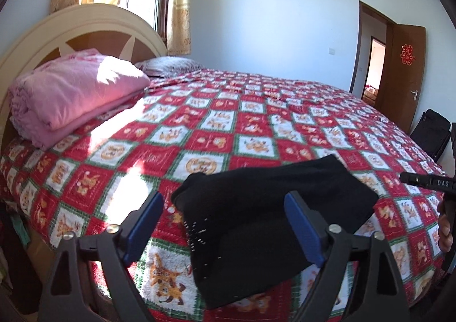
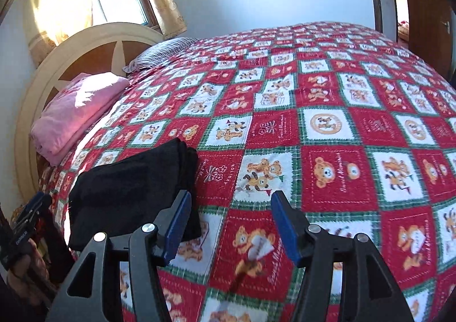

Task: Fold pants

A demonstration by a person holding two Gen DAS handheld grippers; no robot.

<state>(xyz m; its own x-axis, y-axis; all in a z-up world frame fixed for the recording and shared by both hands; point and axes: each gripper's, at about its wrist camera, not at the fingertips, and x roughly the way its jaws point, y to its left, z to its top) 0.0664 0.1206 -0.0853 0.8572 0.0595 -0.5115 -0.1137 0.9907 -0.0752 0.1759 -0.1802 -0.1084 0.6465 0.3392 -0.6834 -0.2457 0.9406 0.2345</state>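
Note:
The black pants lie folded into a thick rectangle on the red, white and green checked quilt, near the bed's front edge. My left gripper hovers just above them with its blue pads wide apart. The pads do not press the cloth. In the right wrist view the pants lie to the left of my right gripper. That gripper is open over bare quilt, with nothing between its fingers.
A folded pink blanket and a striped pillow lie by the round headboard. A brown door stands open at the far right, with a black bag below it. A small white scrap shows under the right gripper.

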